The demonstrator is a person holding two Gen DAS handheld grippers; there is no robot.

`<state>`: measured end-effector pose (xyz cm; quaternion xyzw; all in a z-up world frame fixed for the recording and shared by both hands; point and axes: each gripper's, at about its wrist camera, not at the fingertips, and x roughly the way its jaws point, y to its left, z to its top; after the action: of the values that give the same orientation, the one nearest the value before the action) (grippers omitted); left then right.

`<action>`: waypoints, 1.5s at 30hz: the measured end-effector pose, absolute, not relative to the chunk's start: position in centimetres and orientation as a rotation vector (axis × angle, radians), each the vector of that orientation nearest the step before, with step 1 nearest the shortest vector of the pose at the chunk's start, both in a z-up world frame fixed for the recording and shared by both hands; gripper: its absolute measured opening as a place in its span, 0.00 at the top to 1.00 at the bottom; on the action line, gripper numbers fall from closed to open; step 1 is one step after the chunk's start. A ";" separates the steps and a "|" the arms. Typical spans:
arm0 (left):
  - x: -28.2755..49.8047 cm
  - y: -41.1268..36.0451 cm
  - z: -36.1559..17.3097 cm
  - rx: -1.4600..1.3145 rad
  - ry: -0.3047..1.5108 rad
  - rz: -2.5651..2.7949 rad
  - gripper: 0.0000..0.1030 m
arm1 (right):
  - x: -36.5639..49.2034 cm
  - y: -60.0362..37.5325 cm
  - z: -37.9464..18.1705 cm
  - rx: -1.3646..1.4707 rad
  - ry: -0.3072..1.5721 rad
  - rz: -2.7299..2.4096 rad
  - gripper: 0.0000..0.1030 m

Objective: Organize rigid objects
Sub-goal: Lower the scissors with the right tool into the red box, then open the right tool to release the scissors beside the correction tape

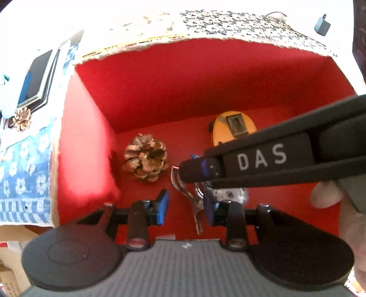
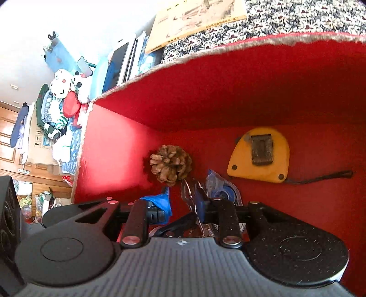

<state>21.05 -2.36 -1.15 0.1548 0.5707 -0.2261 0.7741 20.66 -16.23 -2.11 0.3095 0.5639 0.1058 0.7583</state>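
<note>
A box lined in red (image 1: 183,80) (image 2: 228,86) holds a brown pine cone (image 1: 145,157) (image 2: 171,165), a yellow tape measure (image 1: 232,128) (image 2: 258,155) lying clip-side up, and a clear dispenser with a blue wheel (image 1: 228,195) (image 2: 220,189). A thin, shiny curved piece (image 1: 196,214) (image 2: 188,194) lies on the box floor. My left gripper (image 1: 187,209) hangs open over that piece, its blue pads apart. My right gripper (image 1: 194,170) (image 2: 181,203) reaches in from the right, its tip by the curved piece, fingers apart around it without visibly pressing it.
A second pine cone (image 1: 21,118) lies outside the box on a blue-and-white cloth, next to a dark tablet (image 1: 36,77). A book (image 2: 196,20) rests on patterned fabric behind the box. Soft toys (image 2: 61,84) are piled far left. A person's hand (image 1: 327,196) shows at the right.
</note>
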 end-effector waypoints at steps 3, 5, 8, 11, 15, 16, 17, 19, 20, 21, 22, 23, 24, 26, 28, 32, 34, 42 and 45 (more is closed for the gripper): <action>20.6 -2.5 -1.0 0.354 1.220 -0.467 0.67 | 20.6 -16.4 -2.1 0.660 1.213 0.210 0.92; 20.7 -3.3 -1.0 0.355 1.214 -0.461 0.67 | 20.6 -16.4 -2.0 0.649 1.205 0.198 0.92; 20.5 -3.3 -1.0 0.353 1.211 -0.454 0.67 | 20.6 -16.3 -1.9 0.633 1.193 0.178 0.92; 20.7 -3.4 -1.1 0.365 1.204 -0.445 0.67 | 20.5 -16.4 -1.9 0.627 1.187 0.160 0.92; 21.2 -4.0 -1.4 0.374 1.202 -0.433 0.66 | 20.3 -16.4 -1.7 0.620 1.179 0.131 0.92; 21.2 -4.0 -1.4 0.374 1.202 -0.431 0.66 | 20.3 -16.4 -1.6 0.618 1.175 0.121 0.92; 21.1 -4.1 -1.2 0.376 1.200 -0.428 0.66 | 20.3 -16.4 -1.6 0.614 1.171 0.111 0.92; 21.0 -4.3 -1.3 0.387 1.192 -0.416 0.66 | 20.2 -16.5 -1.5 0.608 1.162 0.097 0.92; 20.8 -4.4 -1.3 0.402 1.176 -0.447 0.66 | 20.1 -16.5 -1.4 0.607 1.156 0.089 0.92; 20.8 -4.5 -1.4 0.410 1.172 -0.439 0.66 | 20.0 -16.6 -1.4 0.607 1.151 0.079 0.92; 20.8 -4.6 -1.5 0.416 1.168 -0.435 0.66 | 20.0 -16.6 -1.4 0.609 1.145 0.070 0.92; 20.7 -4.8 -1.6 0.417 1.166 -0.431 0.66 | 20.0 -16.7 -1.4 0.610 1.140 0.060 0.92; 20.7 -4.9 -1.6 0.417 1.167 -0.428 0.66 | 19.9 -16.8 -1.4 0.611 1.136 0.048 0.92; 20.6 -5.0 -1.9 0.421 1.161 -0.422 0.66 | 19.8 -16.9 -1.3 0.609 1.124 0.027 0.92; 20.2 -5.2 -1.8 0.432 1.148 -0.413 0.66 | 19.8 -16.9 -1.2 0.600 1.119 0.009 0.92; 19.6 -5.4 -1.5 0.463 1.120 -0.387 0.66 | 19.6 -16.8 -1.0 0.585 1.099 -0.019 0.92; 20.0 -5.1 -1.9 0.455 1.120 -0.389 0.66 | 19.6 -16.8 -0.9 0.580 1.092 -0.033 0.92; 19.8 -4.9 -1.7 0.454 1.107 -0.387 0.66 | 19.6 -17.1 -1.1 0.589 1.102 -0.070 0.92; 19.6 -5.1 -1.8 0.469 1.101 -0.381 0.66 | 19.5 -17.2 -1.1 0.600 1.101 -0.085 0.92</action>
<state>19.64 -5.05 -1.77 0.2194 0.5150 -0.1783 0.8092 19.50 -17.21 -1.13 0.2806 0.5148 -0.0395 0.8091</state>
